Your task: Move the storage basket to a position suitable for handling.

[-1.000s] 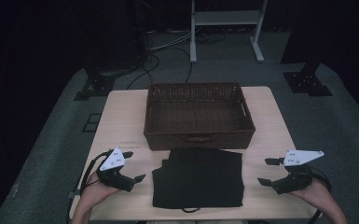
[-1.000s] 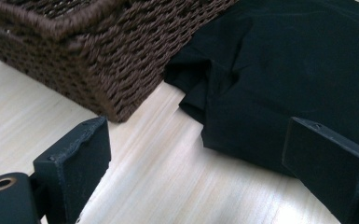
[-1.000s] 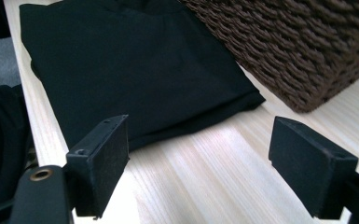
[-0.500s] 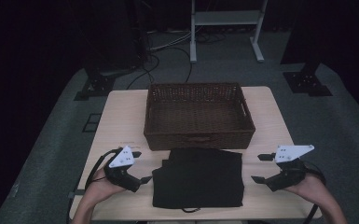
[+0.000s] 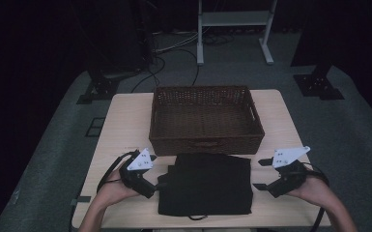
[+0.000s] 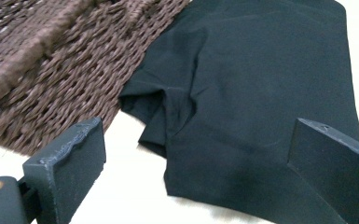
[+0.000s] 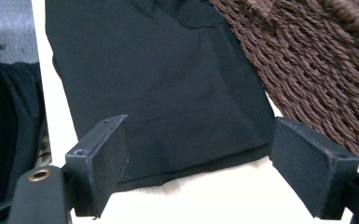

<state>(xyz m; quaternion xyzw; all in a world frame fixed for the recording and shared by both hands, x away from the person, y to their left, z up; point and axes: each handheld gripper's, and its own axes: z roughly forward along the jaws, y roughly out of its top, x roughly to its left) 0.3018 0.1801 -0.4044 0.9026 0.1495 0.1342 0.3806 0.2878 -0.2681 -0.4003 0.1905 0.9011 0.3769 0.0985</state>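
A folded black garment [image 5: 205,183] lies flat on the wooden table [image 5: 125,125], just in front of a brown wicker basket [image 5: 205,118]. My left gripper [image 5: 160,180] is open at the garment's left edge; in the left gripper view the black cloth [image 6: 261,93] spreads between the jaws. At the garment's right edge my right gripper [image 5: 261,175] is open, with the cloth's edge [image 7: 177,107] lying between its jaws. Nothing is held in either gripper.
The basket [image 6: 51,60] stands close behind the garment, its woven wall [image 7: 317,65] near both grippers. Beyond the table are a dark floor, cables and a white metal stand [image 5: 234,29]. Bare tabletop lies left and right of the basket.
Both grippers have moved inward toward the garment's side edges; the left one now reaches the cloth's left edge. The garment and basket have not moved.
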